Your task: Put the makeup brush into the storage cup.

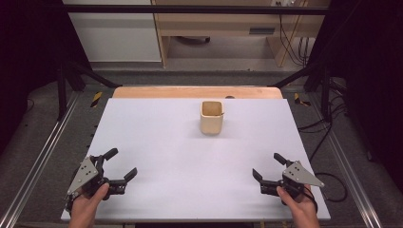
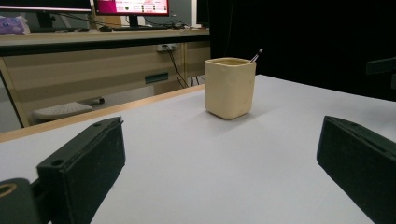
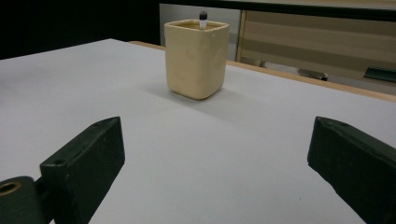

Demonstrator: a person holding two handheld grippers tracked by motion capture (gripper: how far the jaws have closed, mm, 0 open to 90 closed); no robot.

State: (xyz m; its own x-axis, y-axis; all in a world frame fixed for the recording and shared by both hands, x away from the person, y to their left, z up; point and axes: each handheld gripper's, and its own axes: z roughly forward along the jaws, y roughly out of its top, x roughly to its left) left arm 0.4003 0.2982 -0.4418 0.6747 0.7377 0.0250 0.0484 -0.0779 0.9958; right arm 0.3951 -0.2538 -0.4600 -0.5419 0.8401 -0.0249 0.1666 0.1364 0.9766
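A cream square cup (image 1: 212, 117) stands upright toward the far middle of the white table (image 1: 157, 142). A thin pen tip (image 2: 256, 54) sticks out over its rim; in the right gripper view the pen tip (image 3: 203, 17) shows dark above the cup (image 3: 197, 57). My left gripper (image 1: 120, 164) rests near the front left corner, held by a hand, open and holding nothing. My right gripper (image 1: 268, 166) sits near the front right corner, also open with nothing between its jaws. Both are well short of the cup (image 2: 229, 87).
A wooden strip (image 1: 197, 92) runs along the table's far edge. Beyond it stand a desk with a monitor (image 2: 132, 7) and cables. Metal rails (image 1: 43, 156) flank the table. Dark frame posts stand at both sides.
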